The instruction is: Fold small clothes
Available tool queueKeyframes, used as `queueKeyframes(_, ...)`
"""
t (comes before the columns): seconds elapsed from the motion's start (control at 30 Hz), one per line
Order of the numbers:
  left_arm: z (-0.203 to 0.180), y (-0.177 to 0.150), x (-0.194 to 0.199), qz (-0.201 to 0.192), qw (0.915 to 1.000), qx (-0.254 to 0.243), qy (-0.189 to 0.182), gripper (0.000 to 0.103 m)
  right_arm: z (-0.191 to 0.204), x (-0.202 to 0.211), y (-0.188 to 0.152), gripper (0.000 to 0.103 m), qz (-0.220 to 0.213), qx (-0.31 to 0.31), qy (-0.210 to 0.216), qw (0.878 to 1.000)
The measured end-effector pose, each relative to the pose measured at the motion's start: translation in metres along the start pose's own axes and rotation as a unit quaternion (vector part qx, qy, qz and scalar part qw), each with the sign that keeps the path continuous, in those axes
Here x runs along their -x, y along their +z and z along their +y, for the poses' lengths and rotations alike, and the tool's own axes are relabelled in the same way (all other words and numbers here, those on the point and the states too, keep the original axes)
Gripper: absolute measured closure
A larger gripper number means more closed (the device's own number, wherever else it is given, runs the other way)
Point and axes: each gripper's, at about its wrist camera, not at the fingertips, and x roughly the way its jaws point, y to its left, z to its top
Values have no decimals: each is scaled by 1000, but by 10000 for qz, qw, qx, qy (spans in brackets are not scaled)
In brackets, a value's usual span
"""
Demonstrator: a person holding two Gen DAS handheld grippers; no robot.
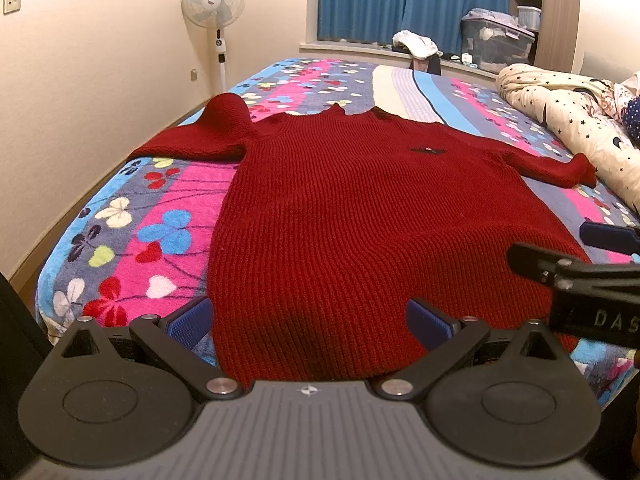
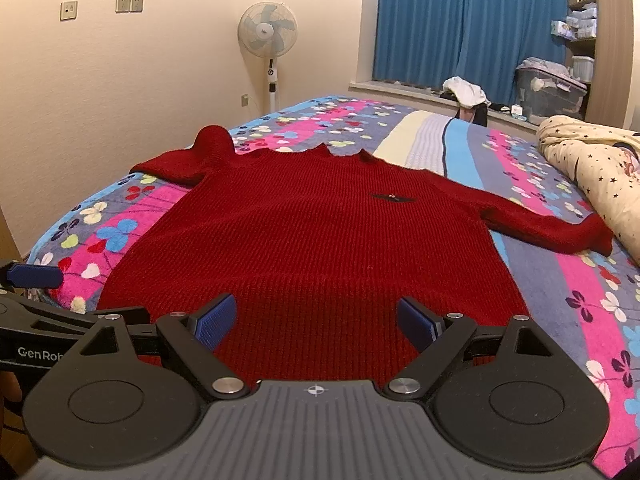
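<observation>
A dark red knitted sweater (image 1: 352,208) lies flat, front up, on the bed, hem toward me, and shows in the right wrist view (image 2: 312,240) too. Its left sleeve (image 1: 200,136) is bunched with a raised hump; its right sleeve (image 1: 552,164) stretches out toward the duvet. My left gripper (image 1: 310,322) is open and empty above the hem's left part. My right gripper (image 2: 316,322) is open and empty above the hem's middle. Each gripper shows at the edge of the other's view: the right one (image 1: 580,256), the left one (image 2: 36,280).
The bed has a flowered blanket (image 1: 152,236). A star-patterned duvet (image 1: 568,120) is heaped at the right. A standing fan (image 1: 214,4) is by the far wall. A window ledge holds clothes (image 1: 416,44) and a storage box (image 1: 496,40). The bed's left edge (image 1: 44,280) drops off.
</observation>
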Motion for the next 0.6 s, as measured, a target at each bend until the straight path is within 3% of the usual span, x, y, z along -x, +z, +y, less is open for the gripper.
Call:
queueKeyframes(0.13, 3, 10, 5, -146, 9999, -11, 82, 2, -6, 5, 4, 15, -185, -163, -132, 9996)
queueKeyframes(0.27, 9, 35, 6, -216, 9997, -85, -65, 22, -14, 10, 8, 27, -394, -345, -289, 9982)
queueKeyframes(0.37, 9, 62, 1, -322, 9988, -264, -264, 38, -23, 7, 10, 35, -295, -553, -363, 9974)
queueKeyframes(0.47, 10, 95, -8, -569, 9960, -478, -489, 40, -34, 0, 11, 40, -58, -837, -540, 9950)
queueKeyframes(0.6, 14, 142, -31, -888, 9915, -822, -481, 41, -47, -9, 9, 43, 235, -1250, -644, 9898)
